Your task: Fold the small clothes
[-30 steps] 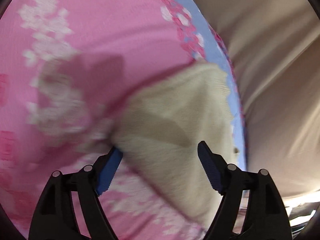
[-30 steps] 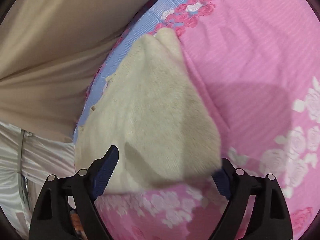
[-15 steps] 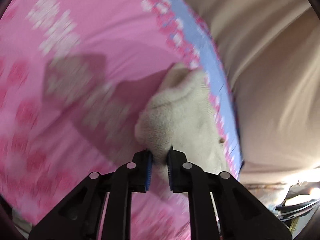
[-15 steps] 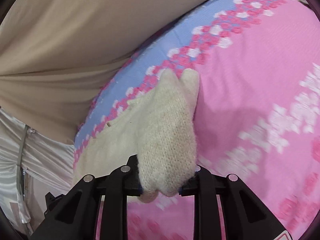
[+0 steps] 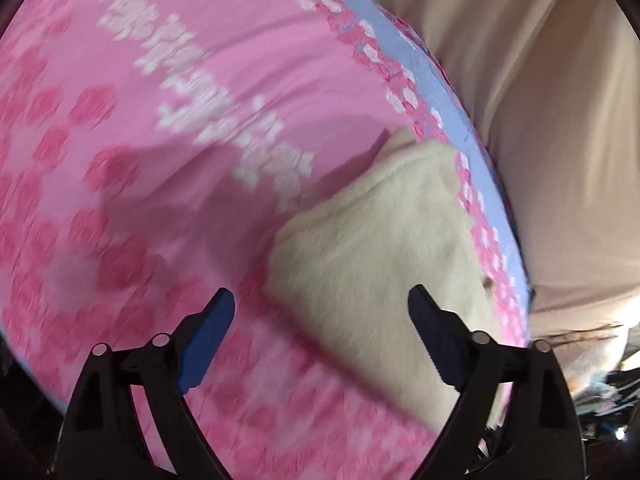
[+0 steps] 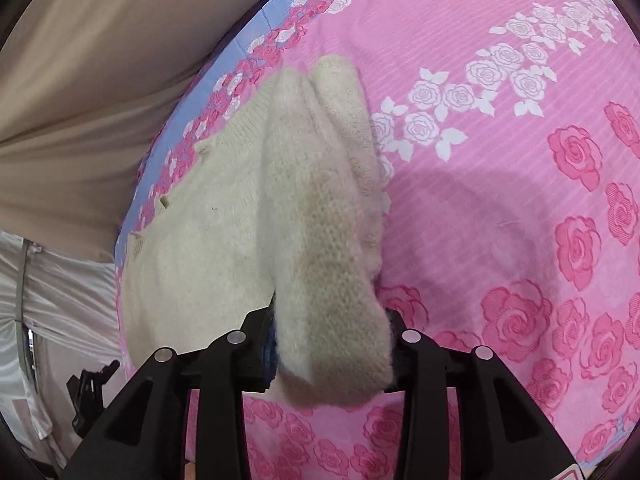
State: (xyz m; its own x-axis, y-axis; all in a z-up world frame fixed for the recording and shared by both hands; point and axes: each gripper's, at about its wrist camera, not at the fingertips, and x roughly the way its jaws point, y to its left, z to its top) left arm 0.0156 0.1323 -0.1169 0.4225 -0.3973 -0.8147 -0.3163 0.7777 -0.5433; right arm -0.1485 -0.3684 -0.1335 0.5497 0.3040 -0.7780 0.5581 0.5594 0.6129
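Note:
A cream knit garment (image 5: 380, 240) lies on the pink rose-print sheet (image 5: 160, 120) near its blue border (image 5: 420, 64). My left gripper (image 5: 320, 294) hovers over the garment's near corner. Its jaws are opening and stand wide, and the knit lies below them, untouched by the blue pads (image 5: 208, 332). In the right wrist view, a thick fold (image 6: 320, 200) of the same garment (image 6: 200, 220) runs up from the sheet into my right gripper (image 6: 331, 320). Those jaws are opening, but the bunched knit still fills the gap between them and hides the pads.
Beige fabric (image 5: 540, 120) hangs just beyond the blue-bordered bed edge (image 6: 272, 12), close to the garment. White cloth (image 6: 48, 300) and dark clutter (image 6: 92, 392) lie below that edge. Open pink sheet (image 6: 500, 160) stretches away from the garment on the other side.
My left gripper closed on the garment's corner, carried it over, then opened and let it go. My right gripper closed on a fold of the knit and has drawn it across.

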